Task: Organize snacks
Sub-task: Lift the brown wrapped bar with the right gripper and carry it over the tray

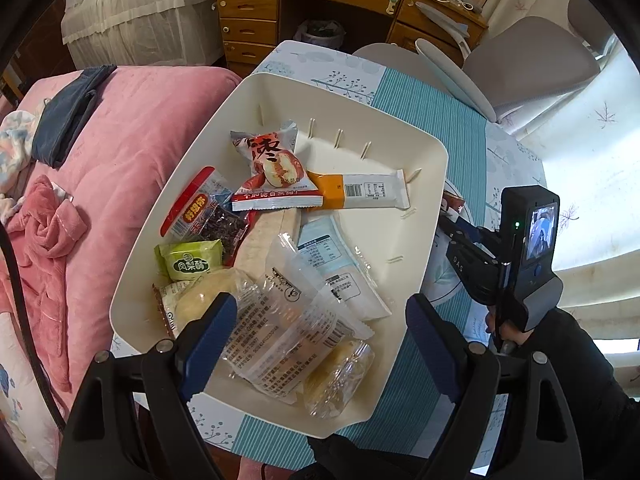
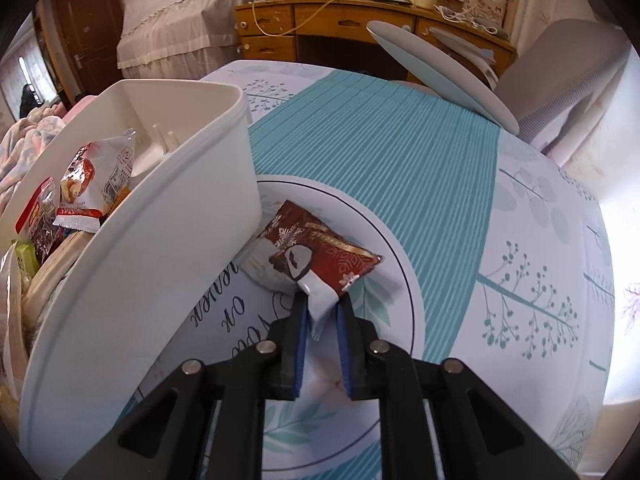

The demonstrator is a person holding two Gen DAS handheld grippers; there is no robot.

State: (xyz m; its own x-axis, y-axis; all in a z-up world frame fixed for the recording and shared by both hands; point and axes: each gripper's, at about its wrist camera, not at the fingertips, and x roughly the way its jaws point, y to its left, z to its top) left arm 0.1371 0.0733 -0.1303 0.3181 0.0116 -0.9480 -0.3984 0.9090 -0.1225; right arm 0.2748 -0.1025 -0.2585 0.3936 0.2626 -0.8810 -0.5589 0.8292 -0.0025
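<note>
Right gripper (image 2: 320, 300) jaws pinch red snack packet (image 2: 320, 250) edge (apparently), beside tub (image 2: 152, 248).

A lived-in home bedroom. At nine o'clock lies a bed with a rumpled pink plush blanket (image 1: 132, 128) and loose clothes. At twelve o'clock stands a scuffed honey-coloured wooden desk with drawers (image 1: 256, 4), beside furniture under a lace-trimmed white dust cover (image 1: 136, 12). A small table wears a teal-striped, leaf-printed tablecloth (image 2: 380, 152).
</note>
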